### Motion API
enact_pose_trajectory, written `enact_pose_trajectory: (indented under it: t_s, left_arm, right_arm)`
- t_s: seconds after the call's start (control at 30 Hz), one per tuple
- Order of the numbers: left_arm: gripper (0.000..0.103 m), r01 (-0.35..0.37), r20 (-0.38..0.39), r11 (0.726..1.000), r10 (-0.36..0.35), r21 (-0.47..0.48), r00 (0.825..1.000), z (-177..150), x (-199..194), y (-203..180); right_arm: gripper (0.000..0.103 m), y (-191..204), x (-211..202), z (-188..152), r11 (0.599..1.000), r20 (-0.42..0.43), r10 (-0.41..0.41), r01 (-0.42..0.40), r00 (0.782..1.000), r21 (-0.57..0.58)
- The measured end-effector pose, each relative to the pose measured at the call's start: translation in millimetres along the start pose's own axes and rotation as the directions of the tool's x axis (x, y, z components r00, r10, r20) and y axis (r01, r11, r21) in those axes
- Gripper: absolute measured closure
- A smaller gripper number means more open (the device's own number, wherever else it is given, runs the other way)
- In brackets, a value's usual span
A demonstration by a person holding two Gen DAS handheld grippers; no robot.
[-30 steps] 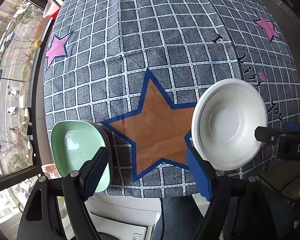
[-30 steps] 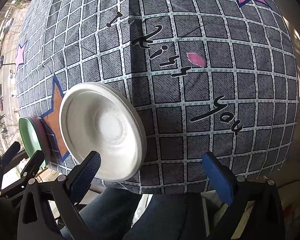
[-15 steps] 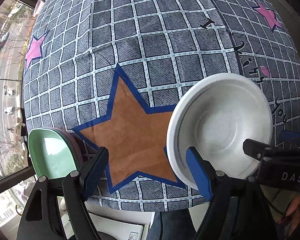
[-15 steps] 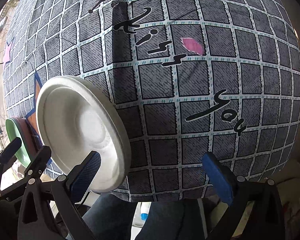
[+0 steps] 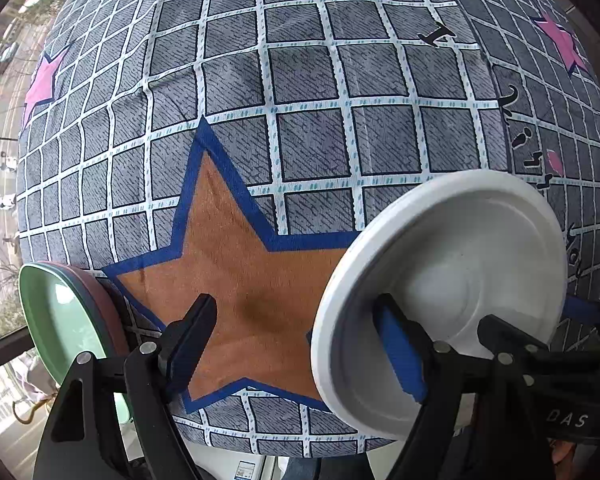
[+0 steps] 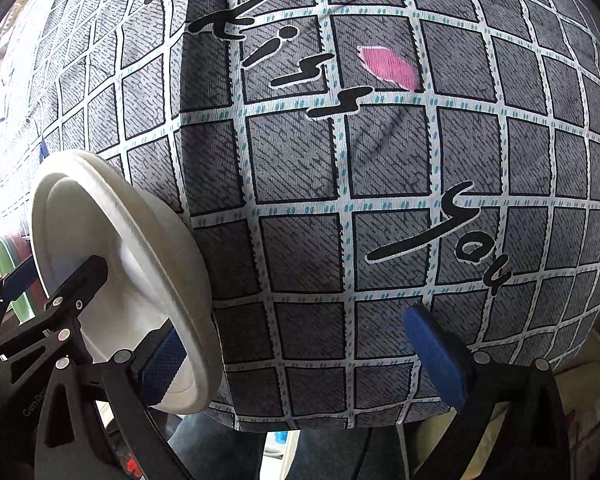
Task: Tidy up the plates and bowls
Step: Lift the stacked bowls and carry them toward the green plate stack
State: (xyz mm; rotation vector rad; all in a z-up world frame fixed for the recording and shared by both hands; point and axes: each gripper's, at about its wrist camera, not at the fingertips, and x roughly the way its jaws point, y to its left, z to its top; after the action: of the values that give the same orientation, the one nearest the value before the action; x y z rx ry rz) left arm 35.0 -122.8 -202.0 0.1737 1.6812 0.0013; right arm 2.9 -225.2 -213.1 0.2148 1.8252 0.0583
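Observation:
A white round plate lies near the front edge of the table, on the grey checked cloth; it also shows in the right wrist view. My left gripper is open, its right finger over the plate's inside and its left finger over the brown star. My right gripper is open, its left finger at the plate's near rim. A green dish stacked on a dark red one sits at the front left edge, seen also in the right wrist view.
The checked cloth with stars and black lettering covers the table. The table's front edge runs just under both grippers. A window with a street view lies to the left.
Both grippers have moved forward and lower, closing in on the white plate from either side. The left gripper's right finger now reaches over the plate's rim.

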Motion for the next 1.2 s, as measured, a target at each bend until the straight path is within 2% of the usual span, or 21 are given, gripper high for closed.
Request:
enact_pose_trajectory:
  t_s: [0.13, 0.23, 0.33, 0.43, 0.5, 0.53, 0.57, 0.67, 0.7, 0.93, 1.2]
  left_arm:
    - [0.015, 0.025, -0.012, 1.000, -0.026, -0.016, 1.000, 8.6, 7.2, 0.0]
    - [0.015, 0.047, -0.025, 0.999, -0.047, -0.022, 0.999, 15.1, 12.0, 10.5]
    - [0.024, 0.066, -0.018, 0.998, -0.067, -0.013, 0.998, 16.9, 14.8, 15.9]
    - [0.039, 0.091, -0.001, 0.996, -0.091, -0.001, 0.996, 15.3, 11.4, 10.9]
    - [0.047, 0.102, 0.003, 0.995, -0.102, 0.014, 0.995, 11.5, 6.5, 5.4]
    - [0.053, 0.108, 0.003, 0.994, -0.108, 0.021, 0.994, 11.8, 6.2, 4.0]
    - [0.058, 0.113, 0.004, 0.993, -0.113, 0.030, 0.994, 10.6, 4.3, -1.0]
    - [0.070, 0.121, 0.005, 0.991, -0.121, 0.057, 0.993, 10.5, 0.8, -9.8]
    - [0.070, 0.117, 0.007, 0.991, -0.118, 0.060, 0.993, 10.2, -0.3, -11.1]
    - [0.070, 0.128, -0.001, 0.991, -0.128, 0.033, 0.992, -8.2, 5.4, 5.6]
    - [0.070, 0.113, 0.001, 0.992, -0.113, -0.057, 0.994, -28.2, 16.9, 50.2]
  right_arm:
    - [0.000, -6.7, 4.3, 0.9, 1.000, -0.016, 0.006, -0.006, 1.000, 0.017]
    - [0.000, -9.6, 5.2, 10.6, 1.000, -0.082, 0.003, -0.002, 0.997, 0.006]
    - [0.000, -9.3, 2.7, 11.0, 1.000, -0.057, 0.023, -0.022, 0.998, 0.010]
    - [0.014, -4.5, -4.8, 6.8, 0.999, -0.031, 0.042, -0.042, 0.999, -0.006]
    - [0.033, 5.1, -4.9, -0.7, 0.998, -0.017, 0.048, -0.048, 0.999, -0.033]
    - [0.038, 10.6, -3.7, -4.0, 0.997, -0.012, 0.054, -0.055, 0.998, -0.047]
    - [0.049, 14.0, -2.8, -5.9, 0.996, -0.011, 0.070, -0.071, 0.997, -0.056]
    - [0.069, 21.3, 1.9, -12.9, 0.991, -0.034, 0.129, -0.130, 0.991, -0.043]
    - [0.075, 23.3, 3.5, -14.5, 0.990, -0.035, 0.136, -0.137, 0.990, -0.038]
    - [0.075, 54.1, 8.7, -27.8, 0.993, -0.017, 0.092, -0.093, 0.996, -0.073]
    - [0.075, 125.7, 32.9, -42.0, 0.986, -0.047, 0.087, -0.092, 0.995, -0.136]
